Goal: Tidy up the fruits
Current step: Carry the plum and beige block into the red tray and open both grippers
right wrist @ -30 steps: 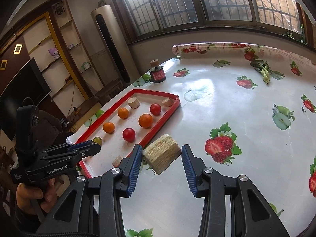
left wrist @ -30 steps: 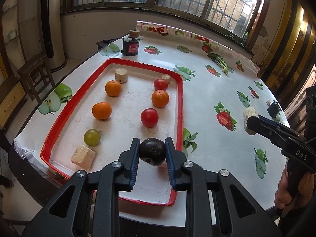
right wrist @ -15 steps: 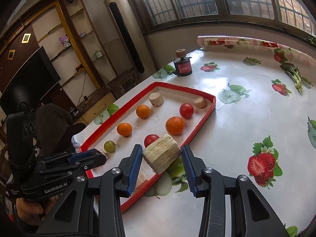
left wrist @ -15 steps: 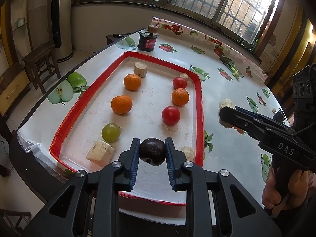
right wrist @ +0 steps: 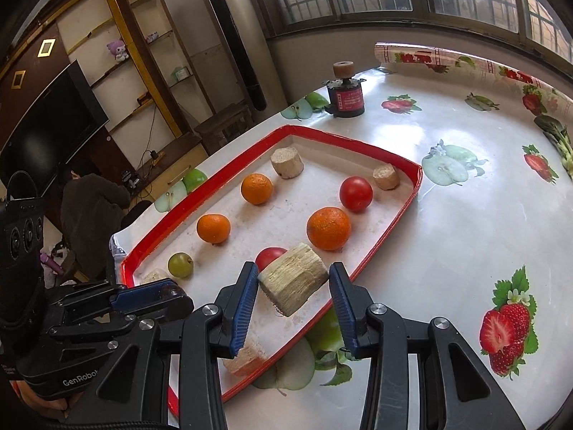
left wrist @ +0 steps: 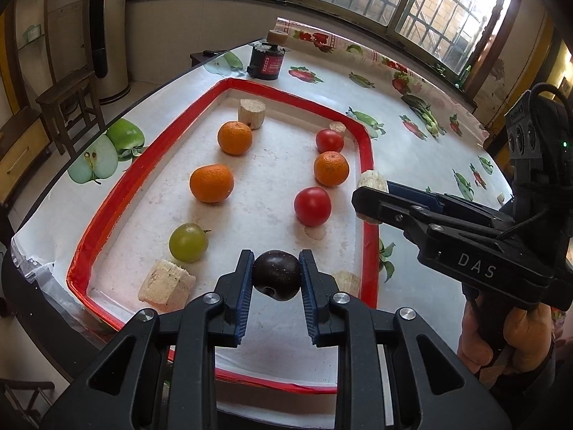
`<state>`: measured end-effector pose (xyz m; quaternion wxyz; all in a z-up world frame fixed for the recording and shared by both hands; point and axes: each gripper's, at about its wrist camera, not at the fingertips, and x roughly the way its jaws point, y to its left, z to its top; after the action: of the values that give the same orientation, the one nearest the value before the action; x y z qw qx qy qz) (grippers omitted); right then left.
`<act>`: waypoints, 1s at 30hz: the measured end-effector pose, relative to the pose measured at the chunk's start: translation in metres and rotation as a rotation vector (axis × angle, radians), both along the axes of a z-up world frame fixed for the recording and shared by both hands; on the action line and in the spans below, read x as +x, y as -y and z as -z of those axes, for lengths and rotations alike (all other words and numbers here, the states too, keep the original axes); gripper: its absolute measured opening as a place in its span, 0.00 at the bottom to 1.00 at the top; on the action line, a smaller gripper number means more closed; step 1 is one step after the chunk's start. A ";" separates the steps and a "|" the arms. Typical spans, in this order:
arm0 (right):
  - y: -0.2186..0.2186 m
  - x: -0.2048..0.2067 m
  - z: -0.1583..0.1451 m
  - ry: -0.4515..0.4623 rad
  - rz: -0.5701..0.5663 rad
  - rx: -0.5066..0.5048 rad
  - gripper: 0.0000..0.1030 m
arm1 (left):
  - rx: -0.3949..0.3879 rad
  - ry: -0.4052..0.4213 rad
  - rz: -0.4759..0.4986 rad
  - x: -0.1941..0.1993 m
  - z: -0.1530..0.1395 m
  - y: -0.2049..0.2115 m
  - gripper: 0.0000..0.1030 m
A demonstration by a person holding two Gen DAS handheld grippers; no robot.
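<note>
Glossy, wipe-clean tablecloth (right wrist: pixel 447 243); matt, gritty white tray floor (left wrist: pixel 265 179) with shiny red rim; fibrous, rough block (right wrist: pixel 293 283); smooth dark plum (left wrist: pixel 276 274); matt black plastic grippers.

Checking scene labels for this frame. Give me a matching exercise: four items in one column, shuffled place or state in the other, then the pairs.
Column 1
1. dark plum
2. fibrous block
3. green fruit
4. black canister

Column 2
A. standing on the tablecloth beyond the far end of the red tray
B. held between the fingers of the right gripper
C. lying in the tray beside a pale block
D. held between the fingers of the left gripper

Pairs: 1-D, 2-B, 3-C, 4-A
</note>
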<state>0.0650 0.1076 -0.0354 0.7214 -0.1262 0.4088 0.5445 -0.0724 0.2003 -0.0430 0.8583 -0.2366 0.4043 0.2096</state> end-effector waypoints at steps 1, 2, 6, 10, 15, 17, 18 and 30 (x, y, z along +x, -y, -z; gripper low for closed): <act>-0.001 0.000 0.001 0.004 -0.001 -0.002 0.41 | -0.002 -0.002 0.001 0.001 0.001 0.000 0.22; -0.002 0.001 0.002 0.007 -0.002 -0.004 0.41 | -0.003 -0.004 0.001 0.003 0.002 -0.001 0.22; -0.006 0.002 0.006 0.013 -0.007 -0.020 0.41 | -0.010 -0.013 0.004 0.007 0.007 -0.002 0.22; -0.008 0.003 0.010 0.024 -0.010 -0.030 0.41 | -0.011 -0.024 0.003 0.011 0.012 -0.003 0.22; -0.011 0.004 0.011 0.030 -0.013 -0.034 0.41 | -0.009 -0.037 -0.003 0.013 0.015 -0.004 0.22; -0.012 0.004 0.012 0.027 -0.016 -0.033 0.41 | -0.012 -0.041 -0.005 0.013 0.017 -0.005 0.22; -0.013 0.004 0.012 0.028 -0.017 -0.034 0.41 | -0.013 -0.043 -0.006 0.014 0.019 -0.005 0.22; -0.019 0.003 0.017 0.016 -0.038 -0.039 0.41 | -0.020 -0.042 -0.005 0.012 0.025 -0.005 0.22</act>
<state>0.0683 0.1262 -0.0522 0.7115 -0.1524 0.4110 0.5491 -0.0602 0.2048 -0.0680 0.8466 -0.2418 0.4239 0.2124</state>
